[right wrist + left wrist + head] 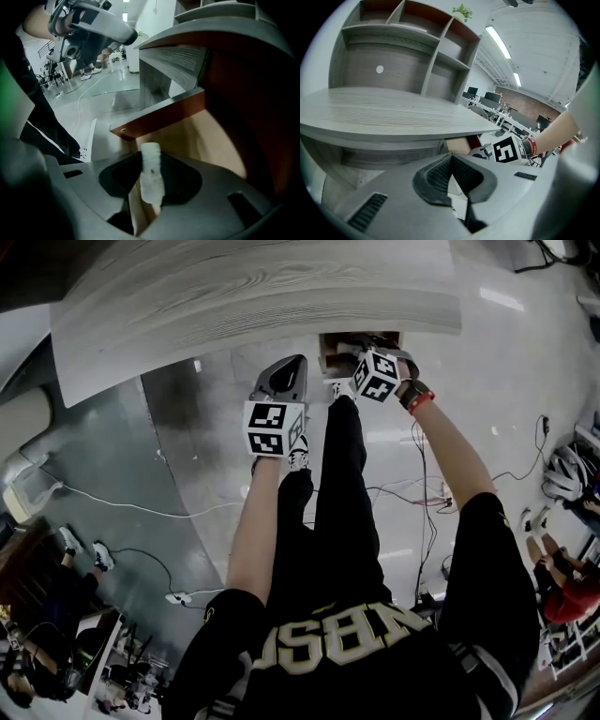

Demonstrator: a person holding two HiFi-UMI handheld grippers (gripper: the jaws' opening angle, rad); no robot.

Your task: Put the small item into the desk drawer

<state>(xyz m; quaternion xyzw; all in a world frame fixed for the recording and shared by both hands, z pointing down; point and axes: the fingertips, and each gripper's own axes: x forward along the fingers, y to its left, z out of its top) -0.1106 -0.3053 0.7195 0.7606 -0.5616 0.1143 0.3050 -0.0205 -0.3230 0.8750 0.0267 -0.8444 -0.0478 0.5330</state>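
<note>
The small item [151, 174] is a pale, flat white strip. My right gripper [151, 161] is shut on it, and it sticks out past the fingertips. That gripper points steeply down over the open desk drawer [206, 140], whose pale wooden inside and red-brown rim [159, 115] lie just below. In the head view the right gripper [361, 360] reaches into the drawer [330, 345] under the desk's front edge. My left gripper [291, 367] hangs to the left of the drawer. In its own view the left gripper [451, 157] is shut and holds nothing.
The grey desk top [253, 296] overhangs the drawer, with an open shelf unit [417, 47] standing on it. Cables [422, 493] trail over the shiny floor beside the person's legs. Other people sit at the lower left [56, 587] and the far right [567, 587].
</note>
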